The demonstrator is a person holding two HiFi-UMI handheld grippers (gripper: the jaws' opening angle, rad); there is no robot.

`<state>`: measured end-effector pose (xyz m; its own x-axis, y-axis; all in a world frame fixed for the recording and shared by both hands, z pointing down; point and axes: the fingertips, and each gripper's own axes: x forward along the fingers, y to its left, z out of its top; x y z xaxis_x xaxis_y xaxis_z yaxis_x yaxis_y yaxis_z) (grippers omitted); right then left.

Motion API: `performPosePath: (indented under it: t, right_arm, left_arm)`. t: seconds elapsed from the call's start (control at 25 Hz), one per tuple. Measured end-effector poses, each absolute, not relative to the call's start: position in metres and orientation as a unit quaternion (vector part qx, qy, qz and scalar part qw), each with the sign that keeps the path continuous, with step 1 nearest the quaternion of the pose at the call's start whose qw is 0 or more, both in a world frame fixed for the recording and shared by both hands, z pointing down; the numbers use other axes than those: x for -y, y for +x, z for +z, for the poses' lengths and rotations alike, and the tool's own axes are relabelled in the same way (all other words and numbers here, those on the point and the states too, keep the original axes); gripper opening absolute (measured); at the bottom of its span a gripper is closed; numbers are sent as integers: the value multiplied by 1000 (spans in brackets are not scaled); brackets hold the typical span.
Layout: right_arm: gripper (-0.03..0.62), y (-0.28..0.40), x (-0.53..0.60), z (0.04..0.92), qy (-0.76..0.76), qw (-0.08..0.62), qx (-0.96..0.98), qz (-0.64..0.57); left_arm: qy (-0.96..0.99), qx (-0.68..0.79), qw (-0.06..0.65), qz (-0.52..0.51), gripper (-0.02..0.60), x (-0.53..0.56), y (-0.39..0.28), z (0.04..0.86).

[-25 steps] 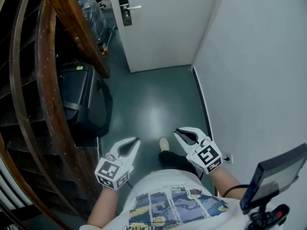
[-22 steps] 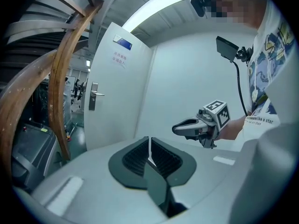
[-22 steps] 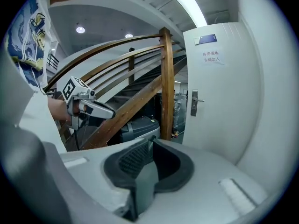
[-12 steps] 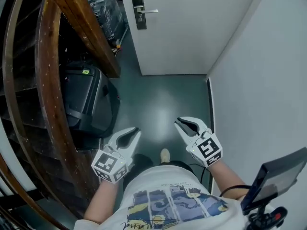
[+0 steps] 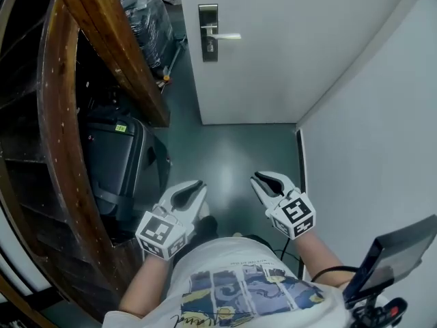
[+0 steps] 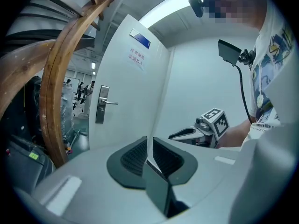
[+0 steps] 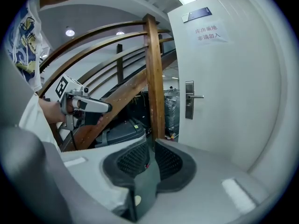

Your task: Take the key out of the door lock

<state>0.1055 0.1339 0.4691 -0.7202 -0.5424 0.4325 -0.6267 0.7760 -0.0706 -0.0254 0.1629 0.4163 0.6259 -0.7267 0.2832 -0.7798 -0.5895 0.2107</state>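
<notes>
As left claw (image 5: 196,186) opens slightly, right claw (image 5: 257,178) ajar, both empty | stair beam (image 5: 109,39), suitcase (image 5: 113,159) leftward | door (image 5: 293,46) ahead

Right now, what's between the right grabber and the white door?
Only bare green floor lies between the right gripper and the white door, seen in the head view. The black case stands off to the left.

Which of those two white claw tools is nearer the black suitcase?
The left gripper, close by the black suitcase under the wooden stairs; its empty jaws have just been opening slightly. The right gripper is over by the white wall.
</notes>
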Motion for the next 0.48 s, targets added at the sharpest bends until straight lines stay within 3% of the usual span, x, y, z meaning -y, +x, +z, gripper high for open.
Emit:
performPosePath:
  t: [0.48]
  right_arm:
    - [44,34,28,474,372,147,896,194]
  left_arm:
    - [899,403,144,94,69,-18,-107,411]
